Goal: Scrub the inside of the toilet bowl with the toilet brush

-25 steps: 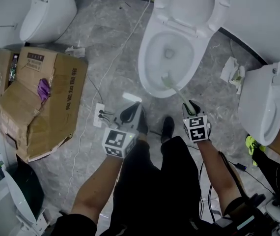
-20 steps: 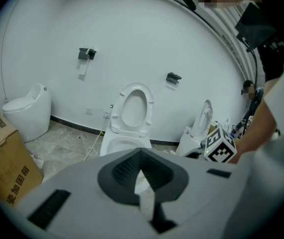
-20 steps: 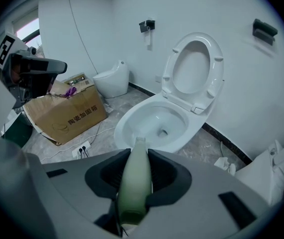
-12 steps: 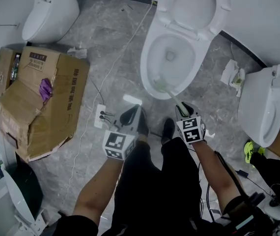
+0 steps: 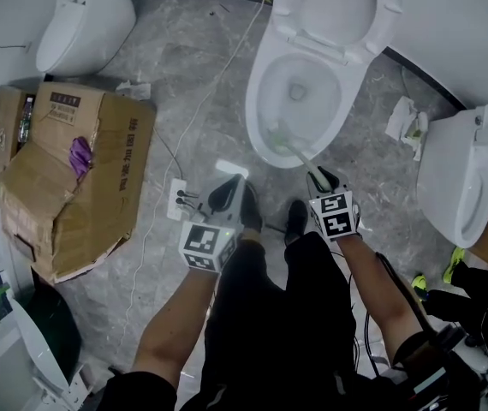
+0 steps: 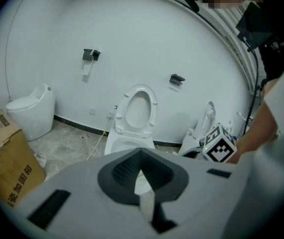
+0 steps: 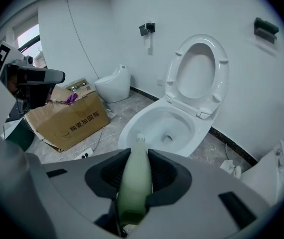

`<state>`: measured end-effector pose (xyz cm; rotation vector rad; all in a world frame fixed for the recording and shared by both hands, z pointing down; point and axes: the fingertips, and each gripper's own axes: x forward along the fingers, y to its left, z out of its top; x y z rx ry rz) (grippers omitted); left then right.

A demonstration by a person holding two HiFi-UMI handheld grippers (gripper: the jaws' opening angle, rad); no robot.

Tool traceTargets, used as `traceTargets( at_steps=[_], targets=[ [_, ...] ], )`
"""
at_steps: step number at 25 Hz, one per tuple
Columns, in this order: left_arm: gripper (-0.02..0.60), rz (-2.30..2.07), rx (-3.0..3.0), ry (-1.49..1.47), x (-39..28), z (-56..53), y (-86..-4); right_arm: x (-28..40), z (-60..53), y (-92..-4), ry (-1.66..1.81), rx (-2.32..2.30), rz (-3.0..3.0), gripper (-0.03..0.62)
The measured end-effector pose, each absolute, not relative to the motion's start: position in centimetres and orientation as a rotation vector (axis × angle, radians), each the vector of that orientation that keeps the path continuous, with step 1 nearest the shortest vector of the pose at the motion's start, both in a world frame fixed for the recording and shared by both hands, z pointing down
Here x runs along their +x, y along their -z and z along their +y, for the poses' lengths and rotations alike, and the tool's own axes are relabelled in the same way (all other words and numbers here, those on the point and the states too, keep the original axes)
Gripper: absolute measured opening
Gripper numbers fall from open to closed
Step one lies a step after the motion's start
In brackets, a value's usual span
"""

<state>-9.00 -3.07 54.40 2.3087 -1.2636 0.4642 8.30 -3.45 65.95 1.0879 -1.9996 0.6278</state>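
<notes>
Only the head view shows the bristle end of the pale green plastic toilet brush (image 5: 298, 157): it lies inside the open white ceramic toilet bowl (image 5: 259, 82), against the near inner wall, with the handle slanting back over the rim to the right claw (image 5: 323, 179). The right gripper view confirms that the right claw (image 7: 135, 167) is clamped on the brush's smooth, tapering handle (image 7: 133, 183). The left gripper view shows the left claw (image 6: 141, 156) with its jaws drawn together on nothing; it hangs low beside the person's leg, well short of the bowl. The same view alone shows two dark wall fittings (image 6: 89, 55). Count from the head view: three white toilets, one brown cardboard box (image 5: 98, 187), one white power strip (image 5: 175, 200) on the grey floor.
</notes>
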Motion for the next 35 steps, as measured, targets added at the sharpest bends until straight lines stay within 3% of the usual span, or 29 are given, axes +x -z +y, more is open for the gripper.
traceTargets(
  at_steps=[15, 35],
  targets=[
    [0.009, -1.233, 2.327, -0.449, -7.3, -7.1, -55.2, 13.0, -11.4, -65.7, -0.626, 1.284, -1.934, 0.112],
    [0.009, -1.097, 2.382, -0.489, -5.7, -11.8, -60.7, 16.4, -19.2, -72.7, -0.513, 1.262, -1.750, 0.112]
  ],
)
